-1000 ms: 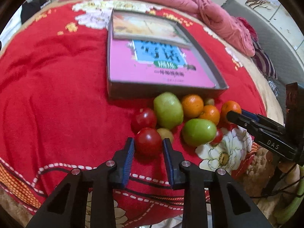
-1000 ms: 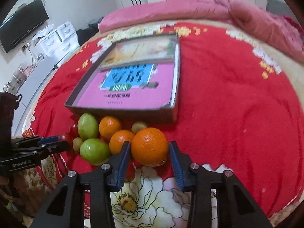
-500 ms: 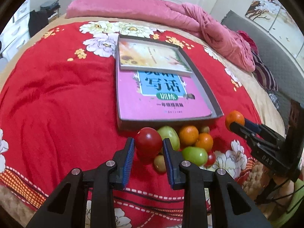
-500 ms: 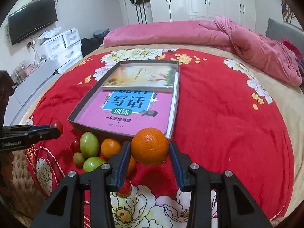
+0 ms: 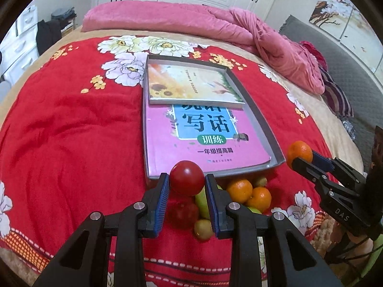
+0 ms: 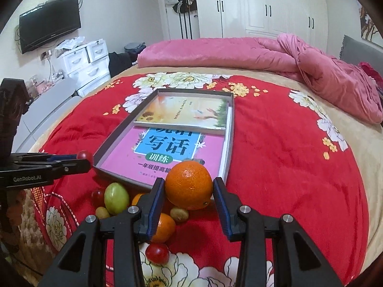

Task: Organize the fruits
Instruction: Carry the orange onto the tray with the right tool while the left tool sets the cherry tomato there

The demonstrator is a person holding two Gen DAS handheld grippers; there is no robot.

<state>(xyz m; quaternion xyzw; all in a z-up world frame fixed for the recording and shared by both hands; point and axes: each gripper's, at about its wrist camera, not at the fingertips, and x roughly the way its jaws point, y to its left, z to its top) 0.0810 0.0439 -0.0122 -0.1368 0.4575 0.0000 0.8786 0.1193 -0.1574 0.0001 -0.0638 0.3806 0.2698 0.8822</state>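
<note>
Two books (image 5: pixel 191 110) fill the tray (image 5: pixel 265 122) — fruit outside.

Over the last second the left gripper (image 5: pixel 187 184) lifted its red tomato (image 5: pixel 187 177) off the red blanket (image 5: pixel 71 143), away from the fruit pile (image 5: pixel 244 196) it had rested beside, until it hung level with the near wall of the grey tray (image 5: pixel 275 143). The right gripper (image 6: pixel 189 192) likewise raised its orange (image 6: pixel 189 184) clear of the pile. Both cameras rose with them, so the wardrobes and pink quilt (image 6: pixel 239 52) came into sight.
</note>
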